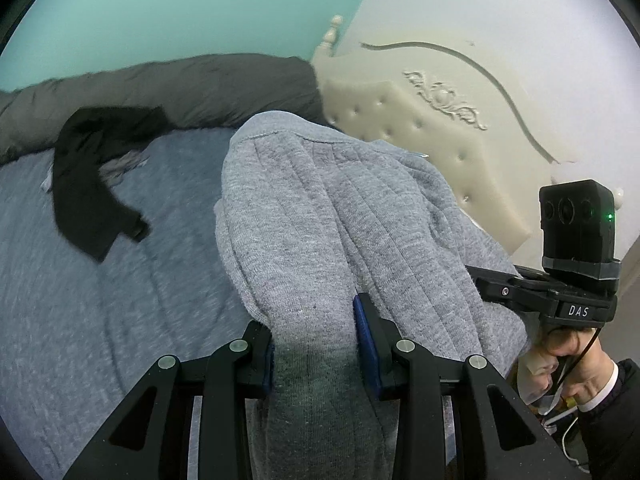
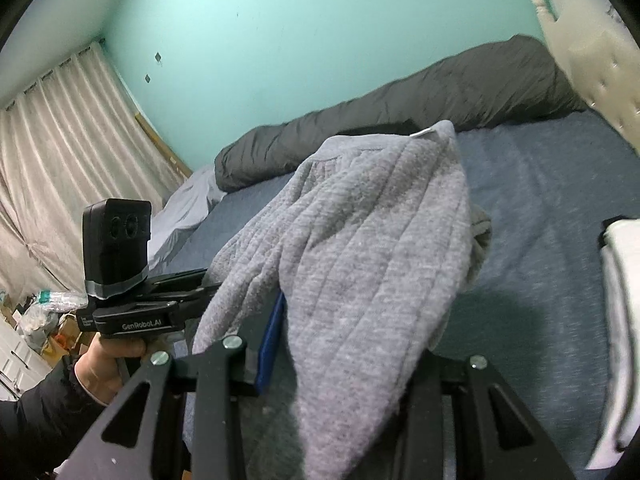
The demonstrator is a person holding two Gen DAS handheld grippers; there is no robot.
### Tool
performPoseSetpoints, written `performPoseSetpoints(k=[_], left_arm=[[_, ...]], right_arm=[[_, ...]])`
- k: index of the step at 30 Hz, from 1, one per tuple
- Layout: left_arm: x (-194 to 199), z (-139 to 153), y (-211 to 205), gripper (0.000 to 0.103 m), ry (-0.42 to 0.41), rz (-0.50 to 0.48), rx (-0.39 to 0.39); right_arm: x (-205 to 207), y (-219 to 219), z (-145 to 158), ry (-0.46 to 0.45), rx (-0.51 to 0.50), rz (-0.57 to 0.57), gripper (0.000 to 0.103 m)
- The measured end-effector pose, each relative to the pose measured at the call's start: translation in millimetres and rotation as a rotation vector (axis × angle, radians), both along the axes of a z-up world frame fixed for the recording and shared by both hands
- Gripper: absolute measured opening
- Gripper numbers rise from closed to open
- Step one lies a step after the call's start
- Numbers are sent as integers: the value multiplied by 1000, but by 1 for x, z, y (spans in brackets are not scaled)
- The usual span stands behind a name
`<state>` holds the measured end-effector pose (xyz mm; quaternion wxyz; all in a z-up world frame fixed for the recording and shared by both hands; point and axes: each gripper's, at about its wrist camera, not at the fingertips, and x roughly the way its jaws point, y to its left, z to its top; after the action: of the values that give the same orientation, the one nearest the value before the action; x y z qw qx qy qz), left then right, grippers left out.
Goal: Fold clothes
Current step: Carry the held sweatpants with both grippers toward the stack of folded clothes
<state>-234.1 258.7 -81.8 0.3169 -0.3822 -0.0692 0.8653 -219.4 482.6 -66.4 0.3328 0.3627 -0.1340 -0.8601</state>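
Note:
A grey knit garment (image 1: 320, 208) is lifted above the bed and hangs between both grippers. My left gripper (image 1: 318, 344) is shut on a bunched part of it, the cloth pressed between its blue pads (image 1: 365, 332). In the right wrist view the same grey garment (image 2: 360, 248) drapes over my right gripper (image 2: 340, 340), which is shut on it; only the left blue pad (image 2: 272, 340) shows, the other finger is covered. The right gripper (image 1: 508, 292) appears at the garment's right edge, the left gripper (image 2: 180, 284) at its left edge.
A black garment (image 1: 92, 184) lies crumpled on the blue-grey bedspread (image 1: 80, 300). A dark rolled duvet (image 2: 400, 120) runs along the teal wall. A cream tufted headboard (image 1: 420, 128) stands at the right. Folded white cloth (image 2: 624, 320) lies at the right edge. Curtains (image 2: 60, 160) hang at left.

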Motion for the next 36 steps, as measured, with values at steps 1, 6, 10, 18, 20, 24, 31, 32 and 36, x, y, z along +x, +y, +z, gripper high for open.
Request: performPoseSetpoints(k=[1,6,10,18,20,24,31,32,36], left_arm=[[-1,5,10,36,5,-7,1],[-6,29,71,36,26,-49,8],[-11,38,124,36,30,-86,19],[-29,44,227,36,22,-142,42],[-32,43,248,36,21,-152,47],[-38,39,290,36,19,-171,58],[-44,21,340,36,-1,-168,82],[-45,18,345,36,-4,-167,81],[-48,7,361,36,-3,-166,66]], right_arm=[[1,10,5,6,0,-5,36],[3,72,27,34,2,-36,36],[3,130,39,44,5,-69,36],[-5,225,47,61,31,-113,36],[-8,246,48,64,43,-121,36],[-15,286,50,71,82,-128,36],[-26,332,36,64,111,-125,36],[-27,338,33,63,114,-125,36],[-33,357,24,58,126,-122,36]])
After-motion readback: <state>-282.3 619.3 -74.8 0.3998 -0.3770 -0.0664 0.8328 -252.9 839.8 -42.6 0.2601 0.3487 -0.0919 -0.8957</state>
